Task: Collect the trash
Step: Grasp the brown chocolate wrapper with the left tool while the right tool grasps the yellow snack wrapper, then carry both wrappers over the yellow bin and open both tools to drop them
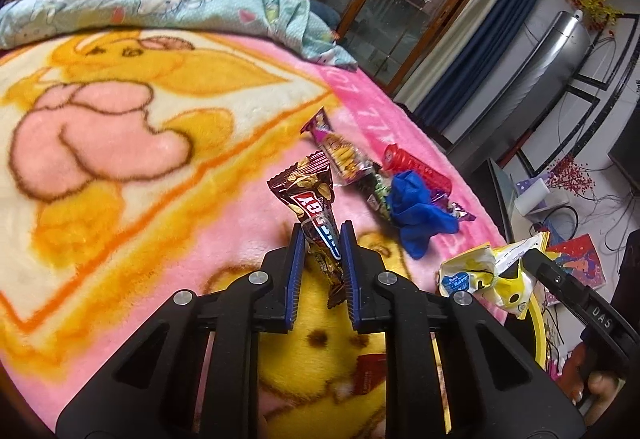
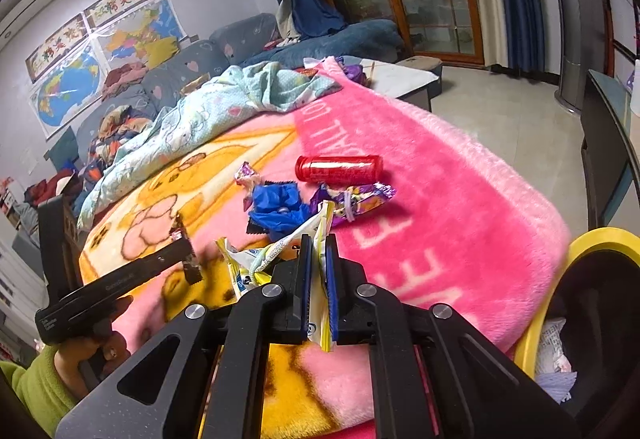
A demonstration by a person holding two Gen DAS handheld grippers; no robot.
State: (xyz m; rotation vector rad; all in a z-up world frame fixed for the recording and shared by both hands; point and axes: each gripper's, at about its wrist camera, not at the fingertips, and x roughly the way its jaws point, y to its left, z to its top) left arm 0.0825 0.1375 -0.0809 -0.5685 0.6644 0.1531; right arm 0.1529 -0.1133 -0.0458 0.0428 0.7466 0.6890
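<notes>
We're working over the pink blanket (image 2: pixel 440 207), yellow-rimmed bin (image 2: pixel 592 243) at its edge. Left on the bed: the red tube (image 2: pixel 338 168) — rigid, rolls, so take it across the middle — and a limp blue bag (image 2: pixel 276 209). Right gripper (image 2: pixel 318 259) pinches the yellow wrapper (image 2: pixel 256 259), left gripper (image 1: pixel 322 239) the brown wrapper (image 1: pixel 308 191) — feather-light, crinkly, slippery, so pinch deep.

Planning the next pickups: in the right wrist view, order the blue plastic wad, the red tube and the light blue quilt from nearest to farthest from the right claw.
1. Blue plastic wad: just ahead of the right claw, slightly left.
2. Red tube: farther ahead, lying sideways on the pink blanket.
3. Light blue quilt: far left, bunched up.
</notes>
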